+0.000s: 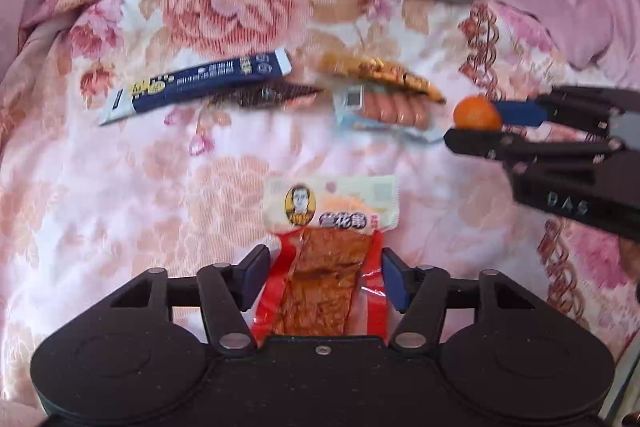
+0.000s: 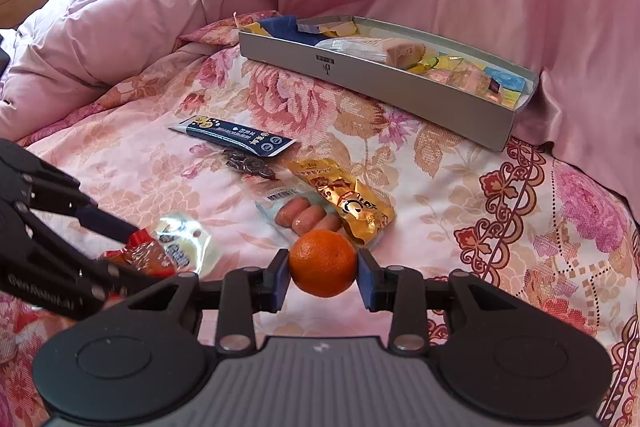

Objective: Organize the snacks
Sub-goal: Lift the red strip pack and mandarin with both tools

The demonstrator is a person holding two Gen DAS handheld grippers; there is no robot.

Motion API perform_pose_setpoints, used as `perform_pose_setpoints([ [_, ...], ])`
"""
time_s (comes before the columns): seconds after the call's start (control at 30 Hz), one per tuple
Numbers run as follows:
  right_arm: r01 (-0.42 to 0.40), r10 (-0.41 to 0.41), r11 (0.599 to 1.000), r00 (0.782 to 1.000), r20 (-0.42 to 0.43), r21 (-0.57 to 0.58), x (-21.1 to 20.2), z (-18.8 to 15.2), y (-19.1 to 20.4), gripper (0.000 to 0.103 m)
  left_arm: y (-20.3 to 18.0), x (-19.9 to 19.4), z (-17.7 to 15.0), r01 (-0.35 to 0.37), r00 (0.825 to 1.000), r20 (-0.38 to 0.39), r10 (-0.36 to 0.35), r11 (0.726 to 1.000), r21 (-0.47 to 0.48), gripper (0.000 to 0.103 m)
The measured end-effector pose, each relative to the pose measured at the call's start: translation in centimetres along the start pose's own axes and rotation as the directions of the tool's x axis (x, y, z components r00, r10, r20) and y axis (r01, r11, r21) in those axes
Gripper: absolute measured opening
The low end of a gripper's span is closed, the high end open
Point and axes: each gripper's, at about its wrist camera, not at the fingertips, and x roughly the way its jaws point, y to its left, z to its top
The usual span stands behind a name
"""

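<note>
Snacks lie loose on the floral bedspread [image 2: 440, 163], and the grey box [image 2: 376, 83] at the far edge already holds several packets, so that looks like where they go. Your right gripper [image 2: 323, 265] is clamped on the orange [image 2: 322, 262], pads pressing both sides, held clear of the bed, probably ready to carry to the box. Your left gripper [image 1: 326, 273] sits partly open around the red tofu packet [image 1: 328, 247]; the pads flank the packet's edges and don't visibly press it, so I can't call it gripped. The packet's white end points away from you. Navy stick packet [image 2: 236, 137], dark dried-fruit packet [image 2: 250, 163], sausage pack [image 2: 308, 217] and gold pouch [image 2: 348, 203] wait mid-bed, clustered and overlapping, between you and the box.
</note>
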Motion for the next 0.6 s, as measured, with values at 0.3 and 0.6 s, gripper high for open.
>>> perform_pose_setpoints([
  [0.3, -0.007, 0.007, 1.000, 1.000, 0.027, 0.001, -0.3, 0.1, 0.1, 0.039, -0.2, 0.1, 0.0, -0.010, 1.000, -0.004, 0.010, 0.998, 0.057, 0.057],
  [0.6, 0.006, -0.006, 1.000, 0.999, 0.050, -0.004, -0.4, 0.3, 0.2, 0.039, 0.1, -1.2, 0.3, 0.019, 0.995, 0.095, -0.018, 1.000, -0.009, 0.050],
])
